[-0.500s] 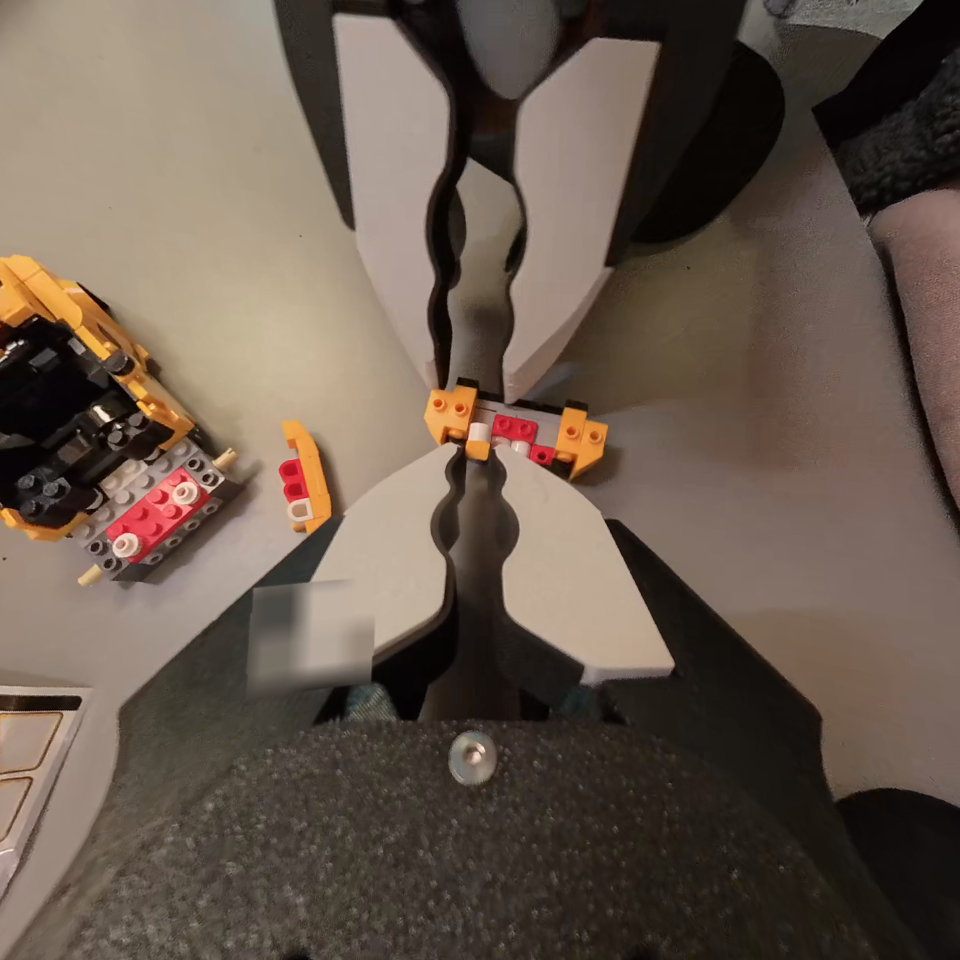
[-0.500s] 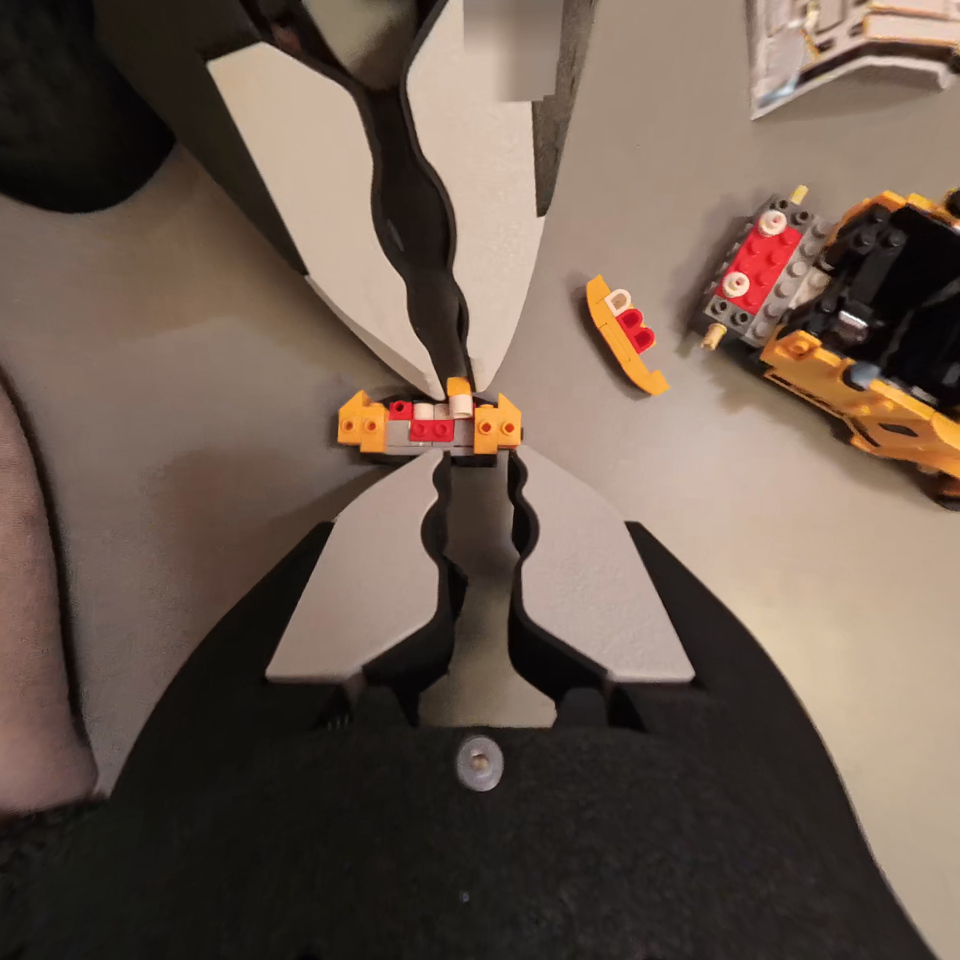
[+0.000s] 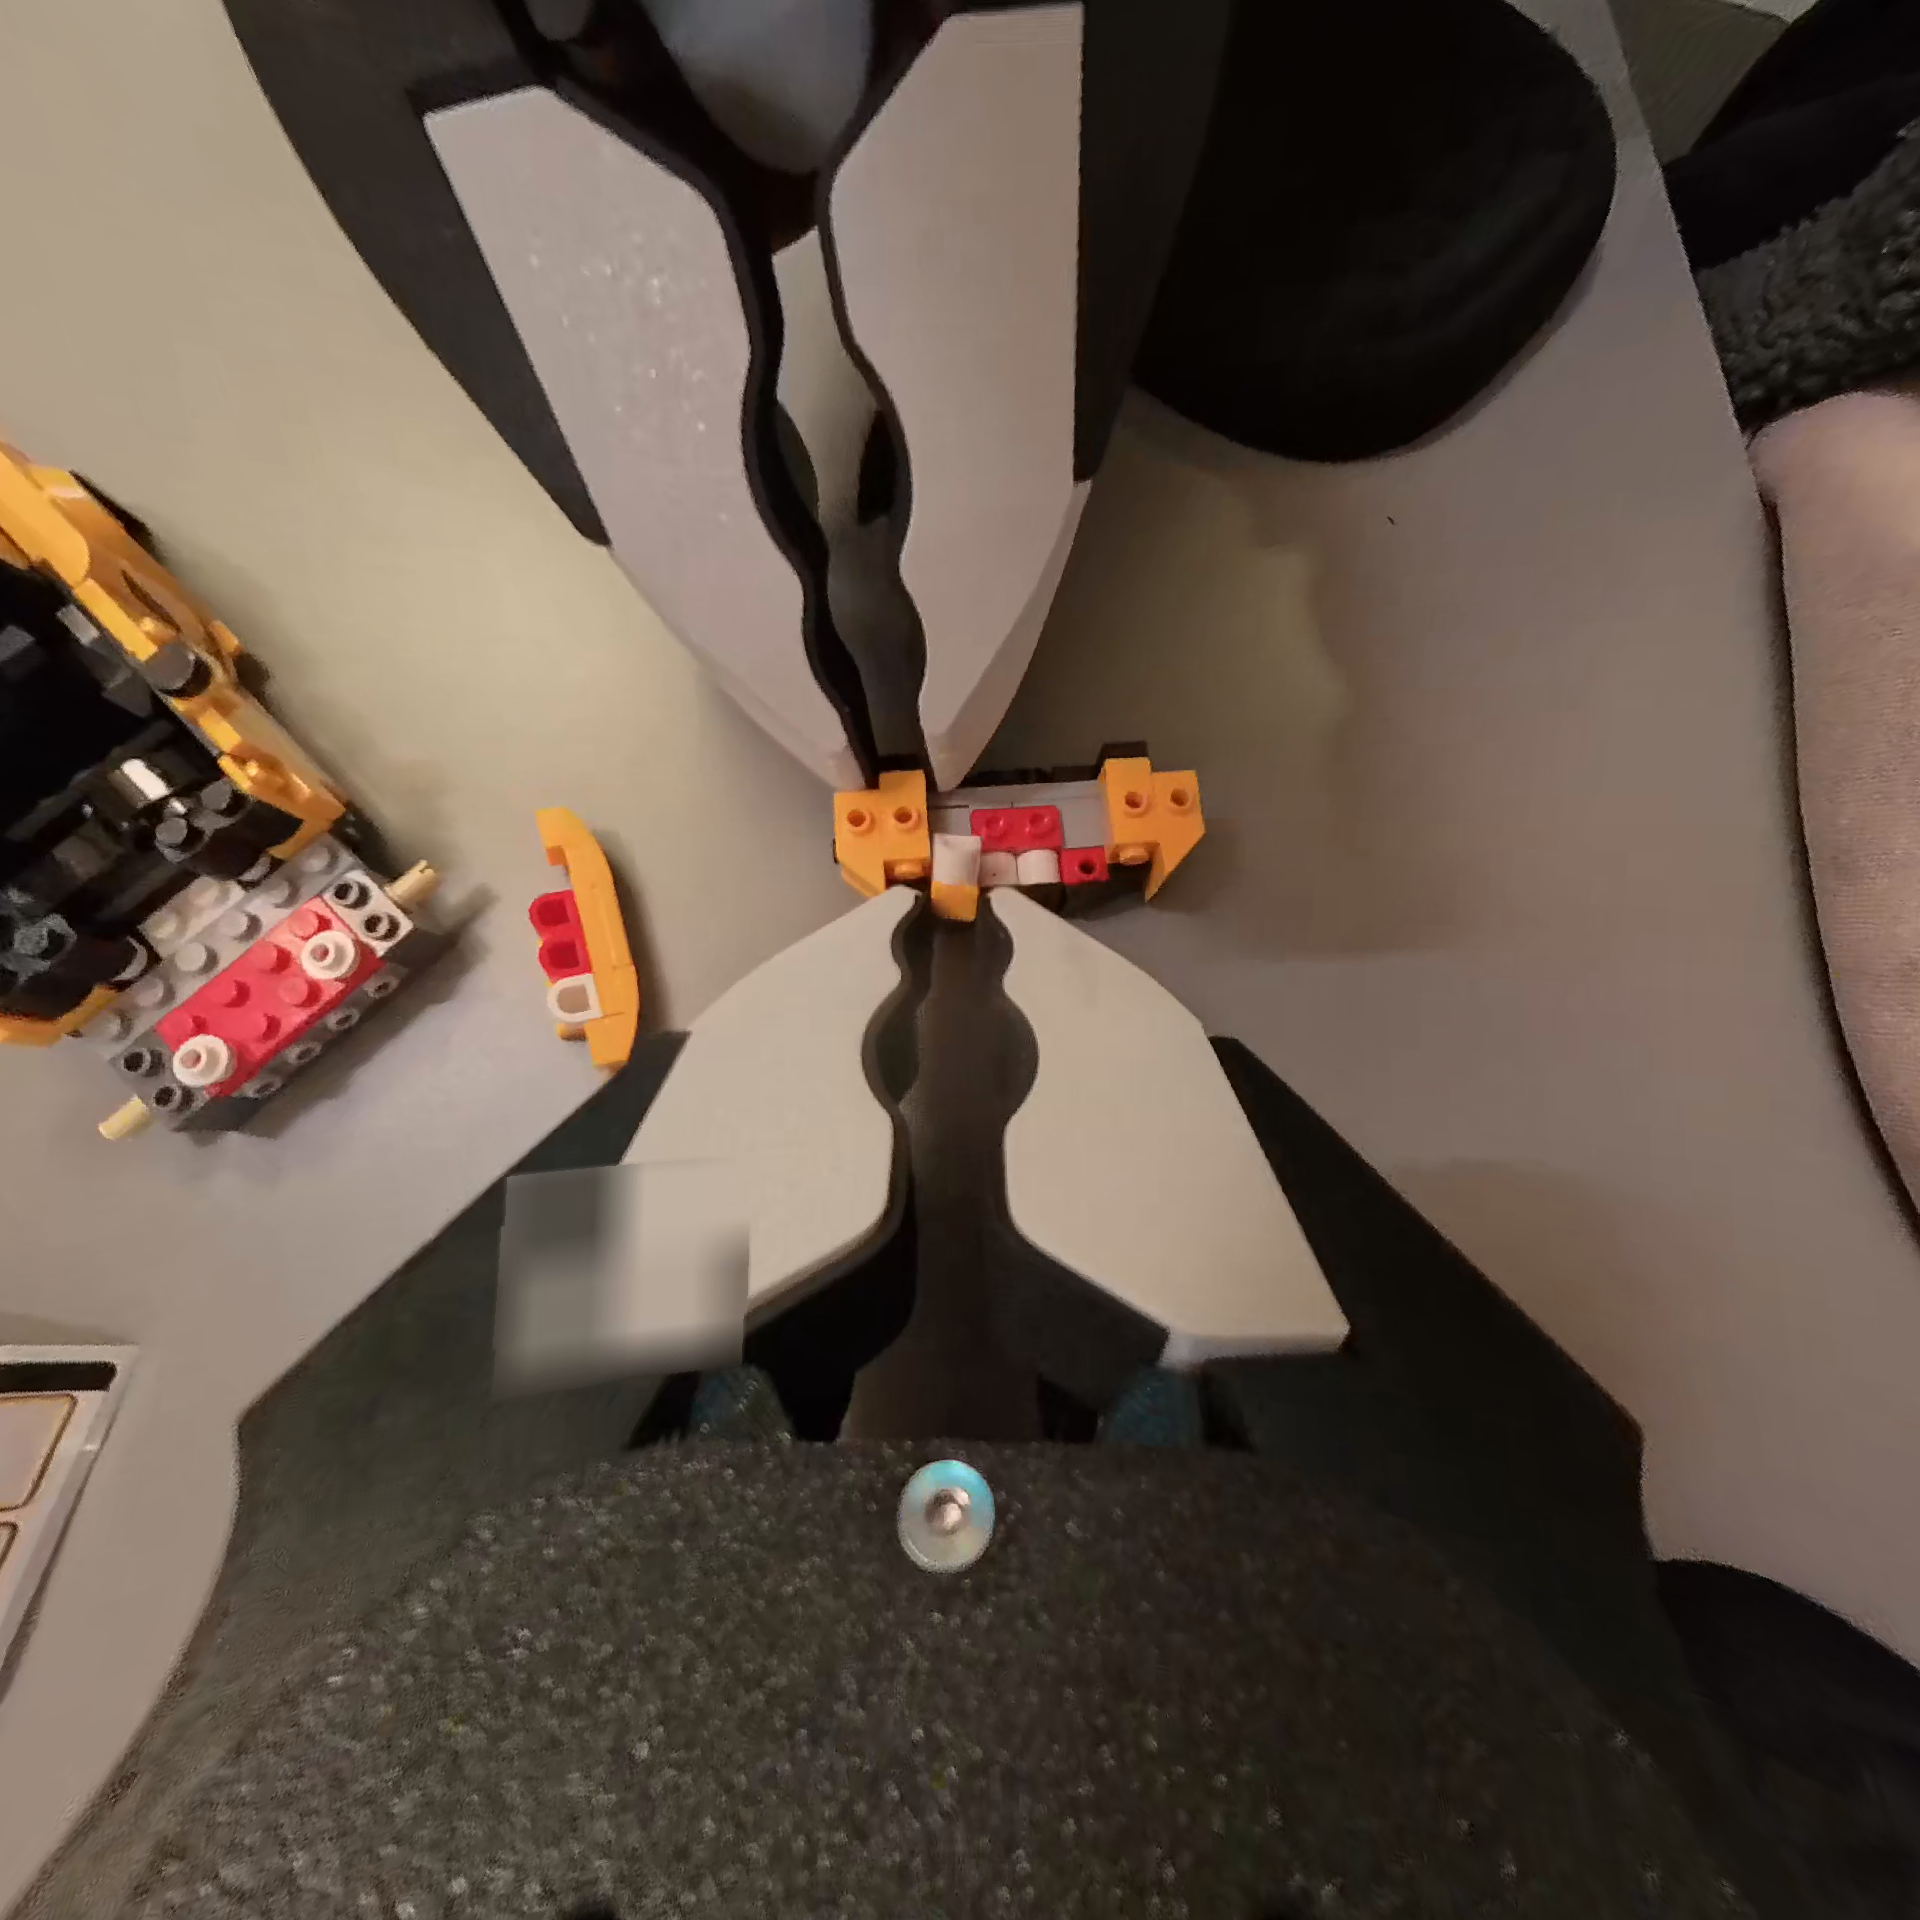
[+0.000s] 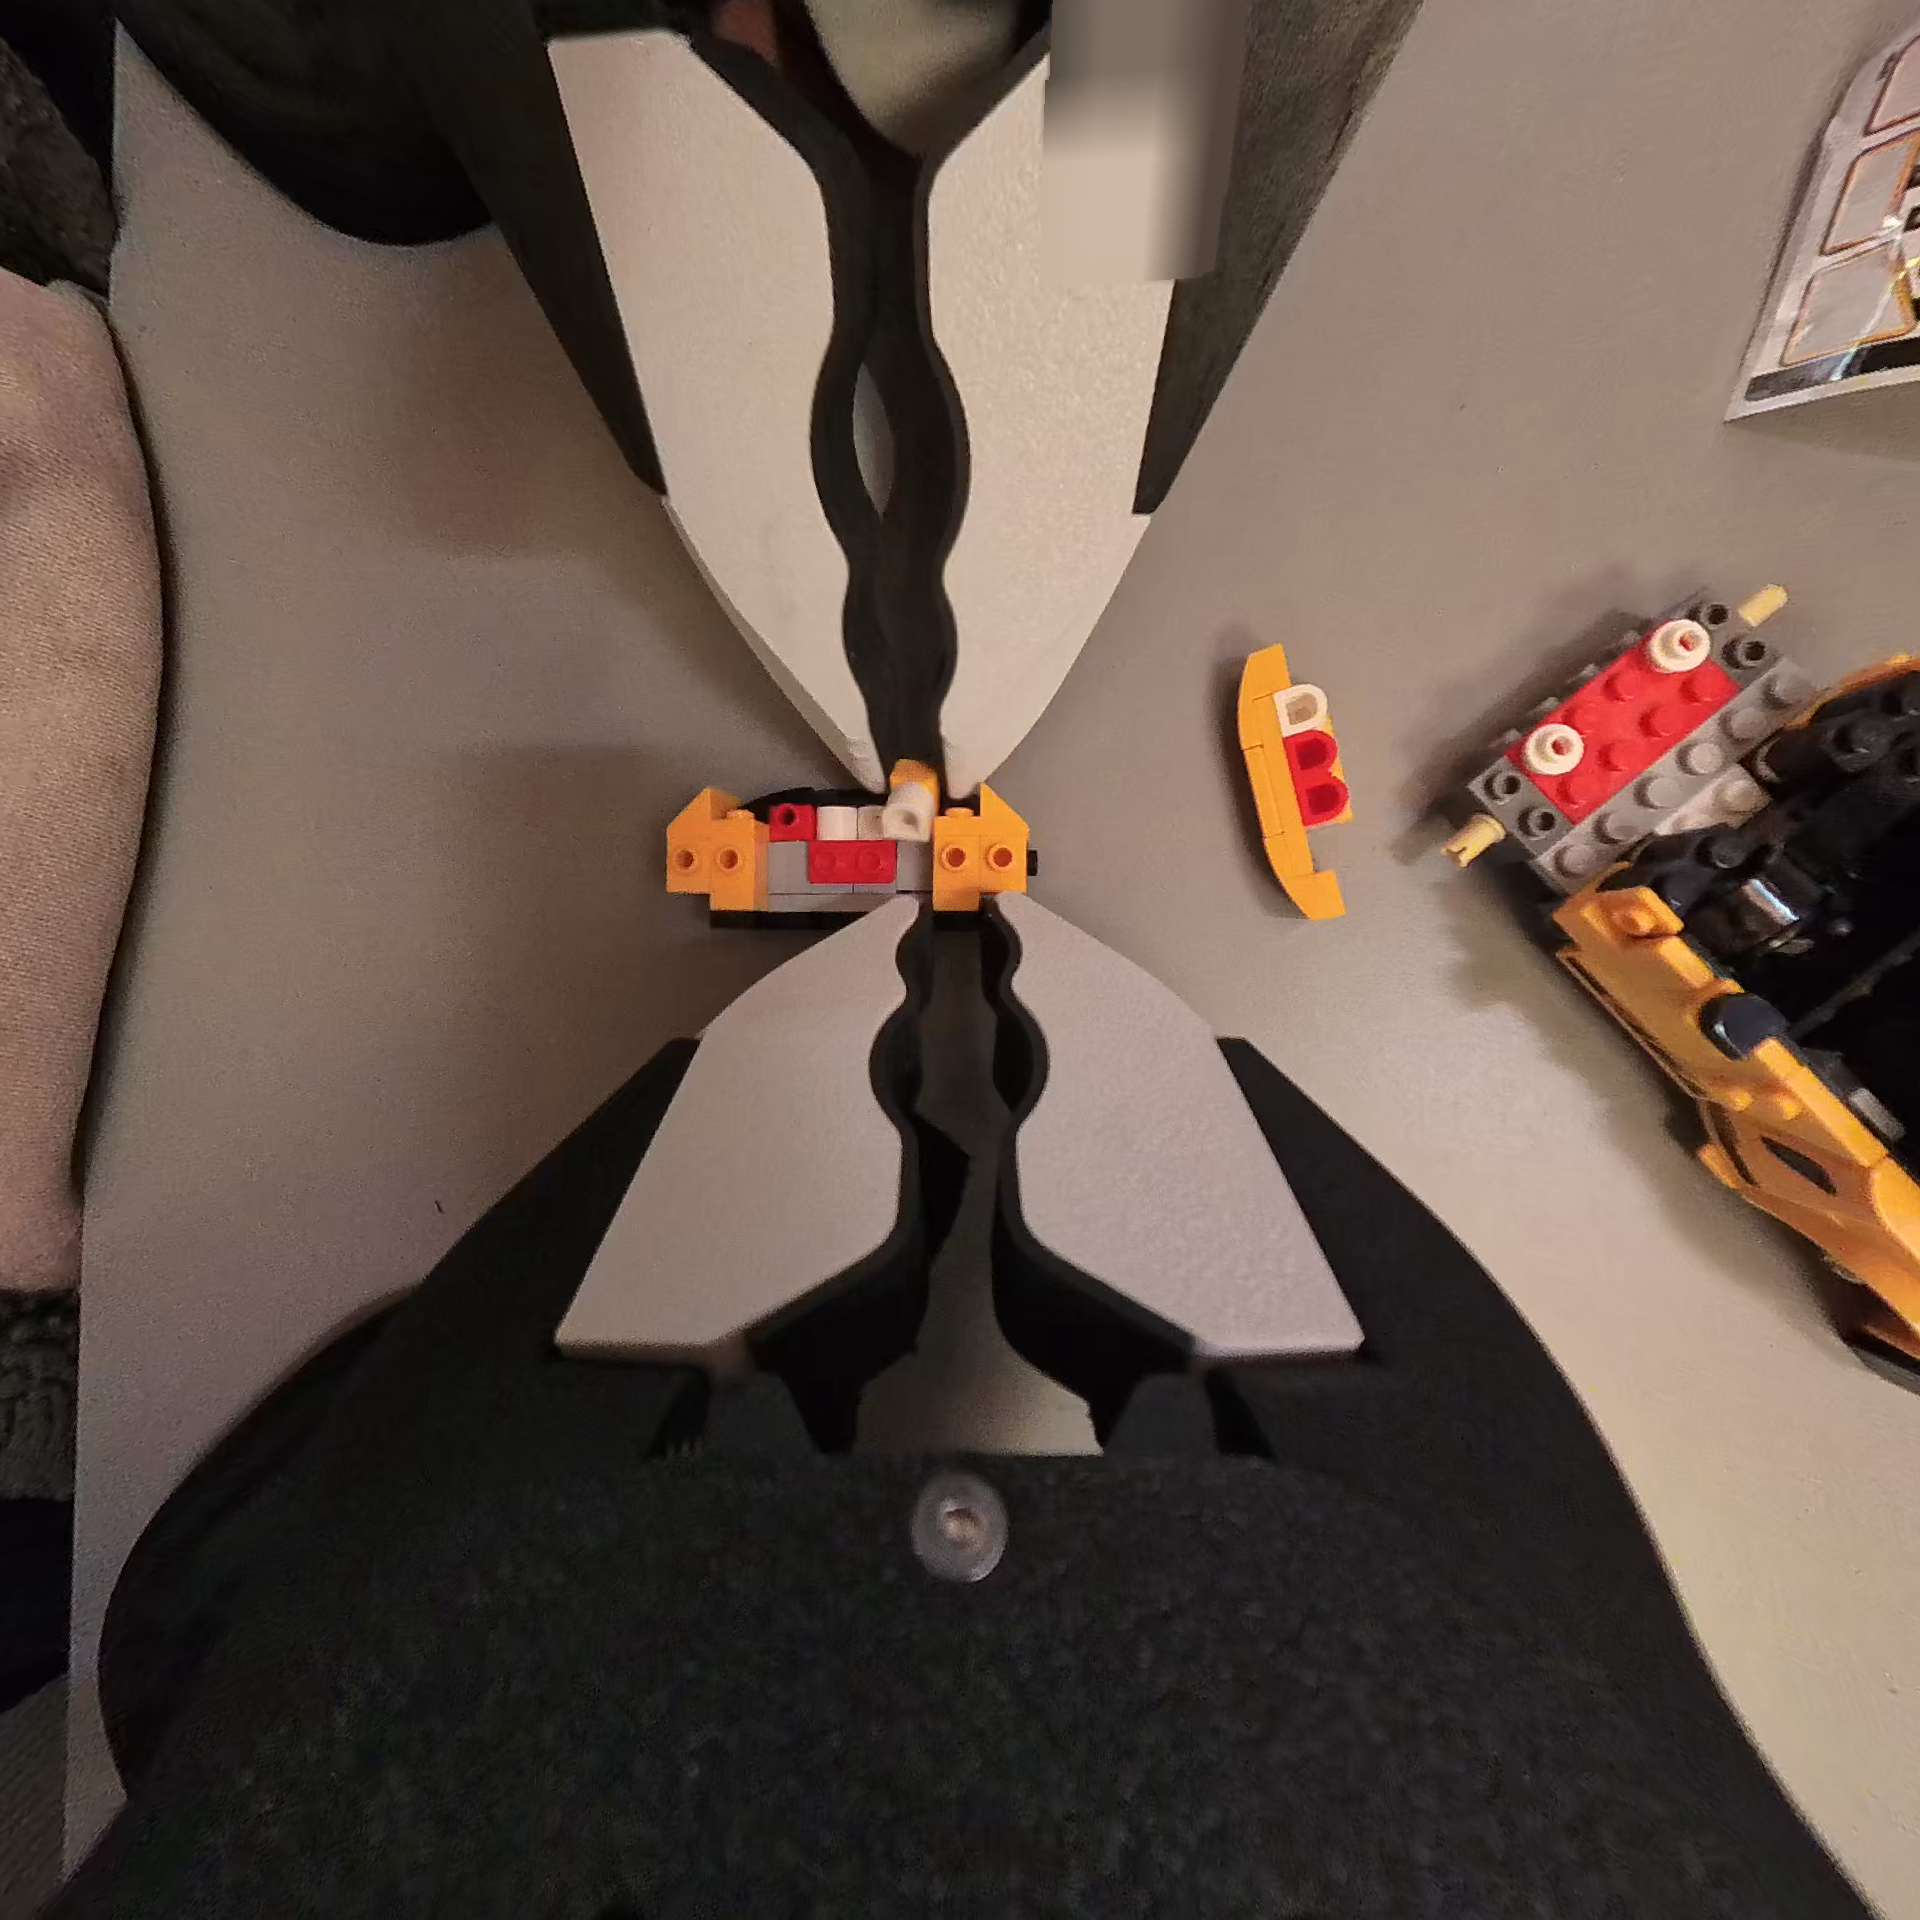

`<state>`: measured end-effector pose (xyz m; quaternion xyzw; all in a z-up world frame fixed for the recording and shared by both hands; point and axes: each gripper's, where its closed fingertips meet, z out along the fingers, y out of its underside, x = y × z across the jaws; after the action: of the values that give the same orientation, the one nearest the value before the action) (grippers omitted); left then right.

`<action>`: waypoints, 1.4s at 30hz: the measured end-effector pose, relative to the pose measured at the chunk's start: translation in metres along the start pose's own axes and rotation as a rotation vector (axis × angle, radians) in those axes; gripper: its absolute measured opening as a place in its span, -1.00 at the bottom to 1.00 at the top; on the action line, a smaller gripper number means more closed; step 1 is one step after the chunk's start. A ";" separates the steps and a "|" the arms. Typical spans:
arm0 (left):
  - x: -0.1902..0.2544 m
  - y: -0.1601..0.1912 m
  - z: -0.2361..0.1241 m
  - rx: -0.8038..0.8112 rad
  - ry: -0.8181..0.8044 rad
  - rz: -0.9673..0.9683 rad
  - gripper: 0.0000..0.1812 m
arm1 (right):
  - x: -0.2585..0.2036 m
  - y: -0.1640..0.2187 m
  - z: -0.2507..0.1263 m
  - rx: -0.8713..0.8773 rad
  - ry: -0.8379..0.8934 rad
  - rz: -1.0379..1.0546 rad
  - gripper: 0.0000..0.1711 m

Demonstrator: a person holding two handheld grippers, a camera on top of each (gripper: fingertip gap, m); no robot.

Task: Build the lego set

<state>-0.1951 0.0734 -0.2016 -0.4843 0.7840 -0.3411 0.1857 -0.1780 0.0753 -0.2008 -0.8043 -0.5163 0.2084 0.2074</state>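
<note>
A small lego sub-assembly (image 3: 1143,821) lies on the grey table between my two grippers, with orange end blocks, red and white bricks and a black base. It also shows in the right wrist view (image 4: 707,857). My left gripper (image 3: 951,906) is shut on a small orange-and-white piece (image 3: 954,868) and holds it against the sub-assembly's front row. My right gripper (image 4: 951,909) faces it from the other side. Its jaws are nearly closed on the sub-assembly's black rear edge beside an orange block.
A partly built orange and black car (image 3: 156,831) with a red and grey studded end lies to one side (image 4: 1714,883). A loose orange curved part (image 3: 587,935) with red and white bricks lies between it and the grippers. An instruction booklet (image 4: 1849,239) lies at the table's corner. A person's sleeve (image 3: 1849,727) is at the edge. Left and right tips are no more than a few centimetres apart.
My right gripper's jaws have narrowed onto the sub-assembly's rear edge. The sub-assembly and my left gripper have barely moved.
</note>
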 end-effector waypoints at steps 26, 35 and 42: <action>0.001 0.000 -0.001 -0.001 0.001 -0.025 -0.92 | -0.009 -0.019 0.002 -0.012 0.273 -0.108 -0.95; 0.001 -0.003 -0.002 0.021 0.004 -0.037 -0.92 | -0.008 -0.016 0.002 -0.055 0.262 -0.091 -0.95; 0.001 -0.002 -0.002 0.025 0.004 -0.038 -0.92 | -0.008 -0.015 0.003 -0.142 0.243 -0.090 -0.94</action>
<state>-0.1954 0.0727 -0.1986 -0.4958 0.7708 -0.3554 0.1837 -0.1938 0.0739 -0.1940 -0.8124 -0.5362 0.0632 0.2201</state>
